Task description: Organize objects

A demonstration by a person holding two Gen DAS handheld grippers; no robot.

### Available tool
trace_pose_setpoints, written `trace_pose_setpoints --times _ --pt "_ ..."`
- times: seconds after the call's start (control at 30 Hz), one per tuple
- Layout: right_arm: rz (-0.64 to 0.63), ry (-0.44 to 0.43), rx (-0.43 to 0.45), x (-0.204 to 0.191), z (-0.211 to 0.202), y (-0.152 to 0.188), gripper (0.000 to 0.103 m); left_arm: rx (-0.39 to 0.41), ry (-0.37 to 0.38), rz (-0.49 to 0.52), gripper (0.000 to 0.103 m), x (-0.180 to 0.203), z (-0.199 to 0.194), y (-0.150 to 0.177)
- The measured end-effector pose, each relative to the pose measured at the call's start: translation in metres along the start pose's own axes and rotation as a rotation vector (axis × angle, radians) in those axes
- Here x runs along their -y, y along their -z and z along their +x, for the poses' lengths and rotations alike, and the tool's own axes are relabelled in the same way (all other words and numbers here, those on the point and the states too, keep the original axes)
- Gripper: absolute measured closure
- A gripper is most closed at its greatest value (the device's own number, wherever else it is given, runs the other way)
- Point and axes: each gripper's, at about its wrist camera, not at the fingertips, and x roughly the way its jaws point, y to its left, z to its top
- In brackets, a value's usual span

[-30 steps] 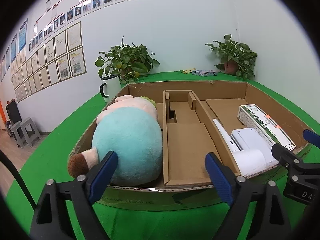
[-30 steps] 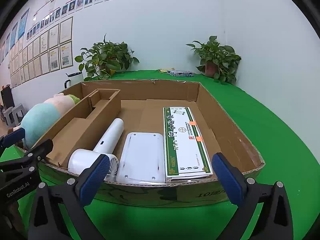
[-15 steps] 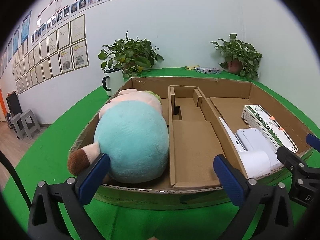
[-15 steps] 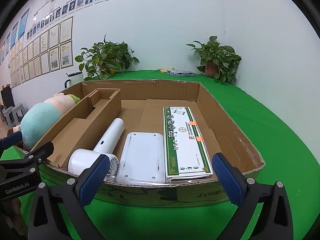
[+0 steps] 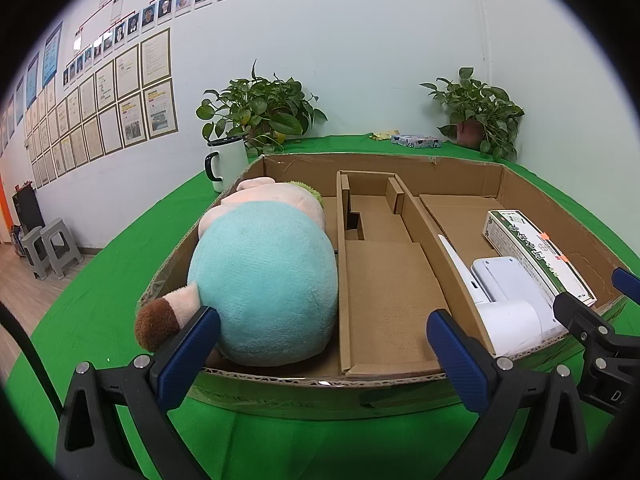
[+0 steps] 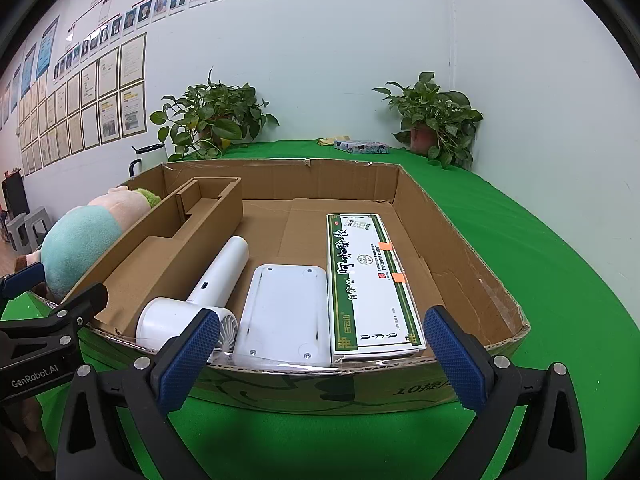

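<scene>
I hold my left gripper and right gripper level and spread wide, empty, before the cardboard box. Ahead of the left lies one plush toy; ahead of the right, one handheld fan, one white device and one green-and-white carton.

The room is bright and evenly lit from overhead, and shadows stay soft; a faint dark patch sits under the plush toy inside the cardboard box. A pale sheen lies on the white wall and on the glossy framed papers, with small glare spots on the topmost photos. Both fisheye views bend straight lines hard toward the rim and fade into a black circular border. Focus is sharp throughout, without motion blur.
</scene>
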Motion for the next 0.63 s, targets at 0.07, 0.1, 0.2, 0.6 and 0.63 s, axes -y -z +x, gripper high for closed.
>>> trace_pose_setpoints --times 0.07,0.1,0.2,0.6,0.63 --pt "0.000 0.001 0.000 -0.0001 -0.0001 0.0000 0.000 0.000 0.000 0.000 0.000 -0.0002 0.0000 -0.0001" --pt "0.000 0.001 0.000 0.0000 -0.0001 0.0001 0.000 0.000 0.001 0.000 0.000 0.0002 -0.0001 0.0001" --pt "0.000 0.000 0.000 0.0000 -0.0002 0.0001 0.000 0.000 0.000 0.000 0.000 -0.0001 0.0000 0.0001" --pt "0.000 0.001 0.000 -0.0002 -0.0002 0.0001 0.000 -0.001 -0.003 0.001 0.000 0.0002 0.0001 0.0001" --pt "0.000 0.001 0.000 -0.0001 -0.0002 0.0001 0.000 -0.002 -0.006 0.002 0.000 0.0004 0.0003 0.0003"
